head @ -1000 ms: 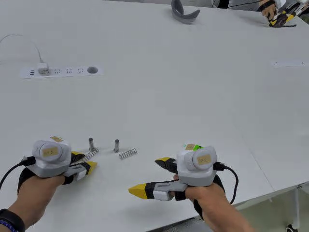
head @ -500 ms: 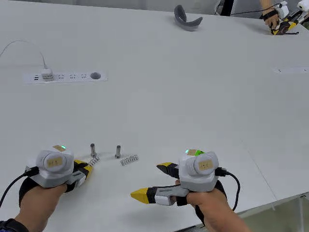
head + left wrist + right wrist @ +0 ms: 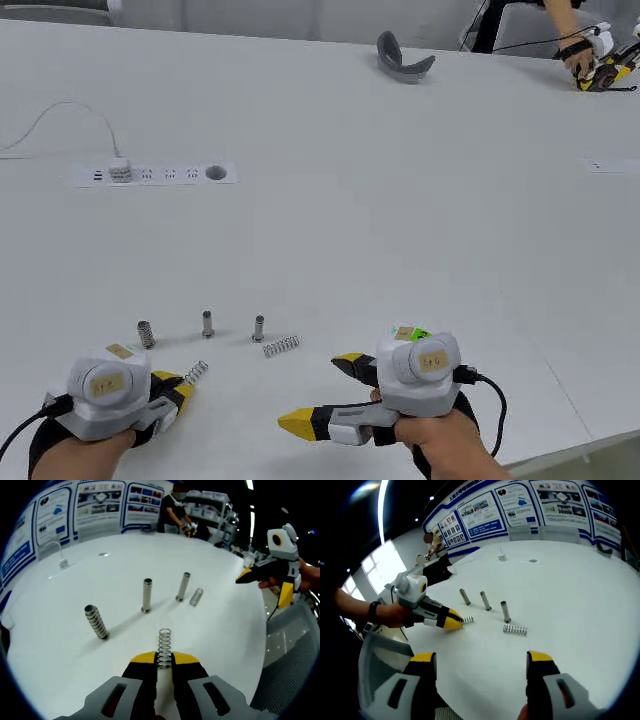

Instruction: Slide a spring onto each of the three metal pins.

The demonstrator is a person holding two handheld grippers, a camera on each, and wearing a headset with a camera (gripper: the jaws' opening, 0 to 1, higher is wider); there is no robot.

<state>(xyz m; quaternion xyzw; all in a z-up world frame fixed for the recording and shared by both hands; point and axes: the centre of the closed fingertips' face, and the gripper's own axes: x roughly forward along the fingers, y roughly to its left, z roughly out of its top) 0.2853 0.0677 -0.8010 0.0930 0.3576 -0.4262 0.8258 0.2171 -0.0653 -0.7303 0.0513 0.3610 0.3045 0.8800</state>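
1. Now a coiled wire spring (image 3: 164, 642) is pinched between the yellow-tipped jaws of the left gripper (image 3: 159, 659), which has drawn back from the pins since a second ago.
2. Left pin (image 3: 96, 622), a steel cylinder, wears a spring; middle pin (image 3: 146, 595) and right pin (image 3: 183, 586) stand upright and bare.
3. Loose spring (image 3: 196, 596) lies just beside the right pin.
4. Right gripper (image 3: 480, 660) hovers, jaws spread wide, over the smooth white table (image 3: 400, 200).

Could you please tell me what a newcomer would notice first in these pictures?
Standing in a row, the leftmost pin carries a fitted spring, while the middle pin and rightmost pin are bare. The left gripper is shut on a second spring near them, a loose spring lies by the rightmost pin, and the right gripper is open.
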